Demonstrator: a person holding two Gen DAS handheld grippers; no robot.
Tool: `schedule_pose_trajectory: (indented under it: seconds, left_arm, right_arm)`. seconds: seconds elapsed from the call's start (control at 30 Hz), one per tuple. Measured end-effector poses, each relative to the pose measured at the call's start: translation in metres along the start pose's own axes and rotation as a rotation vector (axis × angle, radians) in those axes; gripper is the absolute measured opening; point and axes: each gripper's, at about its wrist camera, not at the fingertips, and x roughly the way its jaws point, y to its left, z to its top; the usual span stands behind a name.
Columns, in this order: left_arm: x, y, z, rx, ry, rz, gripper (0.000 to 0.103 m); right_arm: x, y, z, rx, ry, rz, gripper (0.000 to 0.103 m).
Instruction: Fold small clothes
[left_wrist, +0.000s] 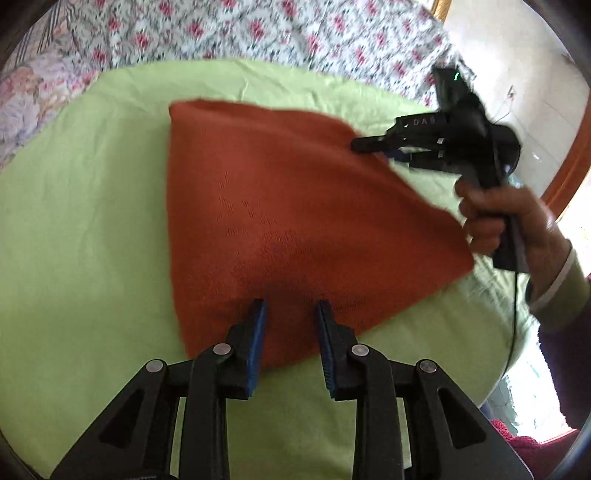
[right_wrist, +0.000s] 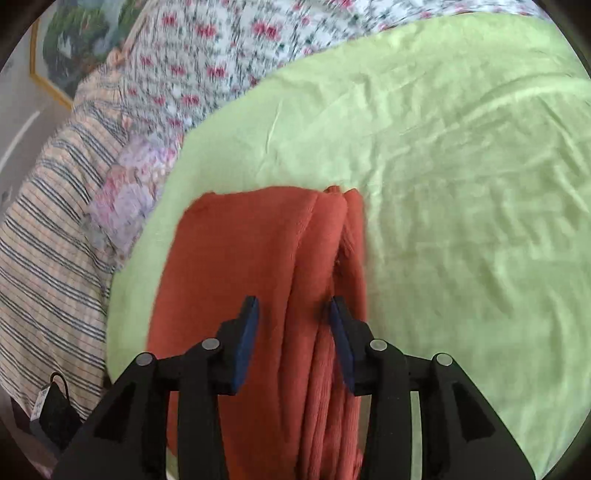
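A rust-orange knitted garment (left_wrist: 288, 206) lies folded on a light green sheet (left_wrist: 81, 229). My left gripper (left_wrist: 291, 306) is open, its fingers just above the garment's near edge. In the left wrist view my right gripper (left_wrist: 373, 146) reaches the garment's far right corner, its jaws a little apart. In the right wrist view the right gripper (right_wrist: 293, 306) is open over the garment (right_wrist: 240, 266), whose stacked folded edges (right_wrist: 340, 229) run along its right side. The fingers straddle the cloth without pinching it.
The green sheet (right_wrist: 461, 184) lies on a bed with a floral cover (left_wrist: 229, 29) and a striped cloth (right_wrist: 55, 221) at the far side. A dark bag (right_wrist: 51, 410) sits at lower left. The bed's wooden edge (left_wrist: 569, 177) is at the right.
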Motion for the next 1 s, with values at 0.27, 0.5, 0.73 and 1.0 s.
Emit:
schedule_pose_trajectory:
  seconds: [0.27, 0.5, 0.73, 1.0]
  left_arm:
    - [0.009, -0.009, 0.001, 0.005, 0.016, -0.031, 0.027]
    - [0.011, -0.017, 0.001, 0.052, 0.018, 0.005, 0.028]
    - [-0.023, -0.004, 0.024, 0.003, -0.056, -0.052, 0.031]
    - [-0.003, 0.023, 0.035, -0.074, -0.023, -0.066, 0.032]
  right_arm:
    - [-0.015, 0.005, 0.012, -0.14, -0.08, -0.144, 0.01]
    - [0.008, -0.006, 0.004, -0.146, -0.038, -0.251, 0.013]
    - [-0.053, 0.028, -0.021, -0.133, -0.131, -0.17, 0.02]
    - [-0.053, 0.047, -0.081, -0.163, 0.011, -0.011, 0.02]
